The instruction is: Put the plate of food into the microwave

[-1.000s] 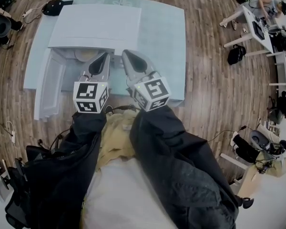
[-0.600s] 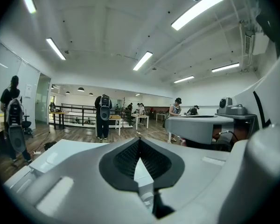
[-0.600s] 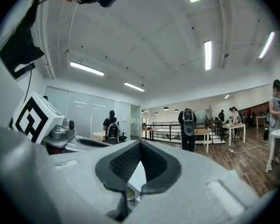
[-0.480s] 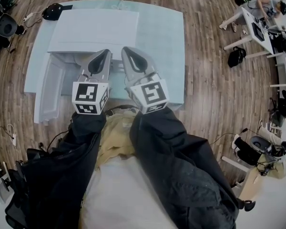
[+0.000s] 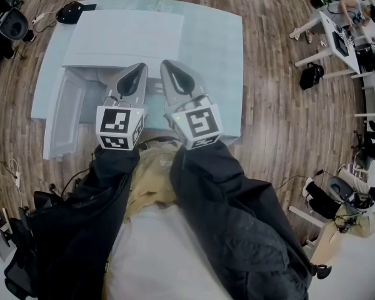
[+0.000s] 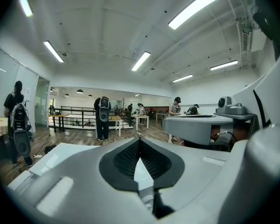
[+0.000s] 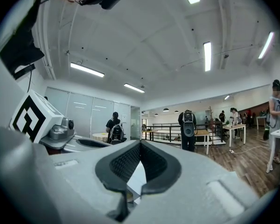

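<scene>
Both shut: left claw (image 5: 139, 68), right claw (image 5: 166, 64), likely masking microwave (image 5: 125, 39).

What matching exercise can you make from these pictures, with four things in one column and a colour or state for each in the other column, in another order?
Things:
1. microwave door
2. left tongs
3. table
4. floor

Colour or state:
A. brown wooden planks
B. swung open
C. pale blue
D. shut, with nothing held

Pairs: 1-B, 2-D, 3-C, 4-A
</scene>
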`<state>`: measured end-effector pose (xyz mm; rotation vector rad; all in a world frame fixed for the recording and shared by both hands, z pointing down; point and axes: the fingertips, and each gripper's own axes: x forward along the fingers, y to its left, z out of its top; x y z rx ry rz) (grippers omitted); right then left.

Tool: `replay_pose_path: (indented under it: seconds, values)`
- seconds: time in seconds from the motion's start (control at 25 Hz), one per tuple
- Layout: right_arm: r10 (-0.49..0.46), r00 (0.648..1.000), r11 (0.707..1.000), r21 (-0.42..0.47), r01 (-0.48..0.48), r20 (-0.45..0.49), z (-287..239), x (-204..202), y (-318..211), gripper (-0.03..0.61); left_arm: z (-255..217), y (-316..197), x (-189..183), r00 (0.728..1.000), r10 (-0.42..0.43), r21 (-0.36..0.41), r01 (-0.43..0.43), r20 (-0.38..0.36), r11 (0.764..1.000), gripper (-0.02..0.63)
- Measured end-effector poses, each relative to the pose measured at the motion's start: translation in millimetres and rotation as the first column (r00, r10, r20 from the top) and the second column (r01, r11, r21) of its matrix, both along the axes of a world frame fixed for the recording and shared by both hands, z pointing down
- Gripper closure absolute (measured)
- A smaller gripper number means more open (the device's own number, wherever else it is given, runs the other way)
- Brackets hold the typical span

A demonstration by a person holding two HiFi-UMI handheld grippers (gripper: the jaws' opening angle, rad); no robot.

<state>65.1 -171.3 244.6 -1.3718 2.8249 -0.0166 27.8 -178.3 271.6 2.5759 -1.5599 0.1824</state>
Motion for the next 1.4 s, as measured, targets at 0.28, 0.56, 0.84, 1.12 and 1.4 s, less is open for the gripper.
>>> replay_pose_path:
  seconds: [0.28,0.56,0.84,1.12,1.4]
  values:
    - [-0.007,1.0,1.0,-0.011,0.007,0.007,4,-1,-2,0.585,4,0,-4,1.0,-0.018,-0.008,0.018,0.011,1.0,0.612]
    - [0.002,1.0,1.0,-0.009,-0.002,0.001,6,1,1,0.586,7,3,-3,1.0,-0.024,-0.016,0.024,0.014,1.0,0.612]
    - [0.008,1.0,1.0,-0.024,-0.008,-0.006,13,4,1,0.586,9,4,-3,1.0,-0.027,-0.026,0.028,0.013,0.999,0.612]
    - [-0.003,1.0,1.0,-0.021,0.003,-0.001,12,2,2,0.586,13,5,-3,0.999,-0.032,-0.033,0.032,0.013,0.999,0.612]
    - [-0.001,1.0,1.0,-0.026,0.001,0.0,18,5,8,0.586,21,11,1,1.0,-0.029,-0.049,0.029,0.011,0.998,0.612]
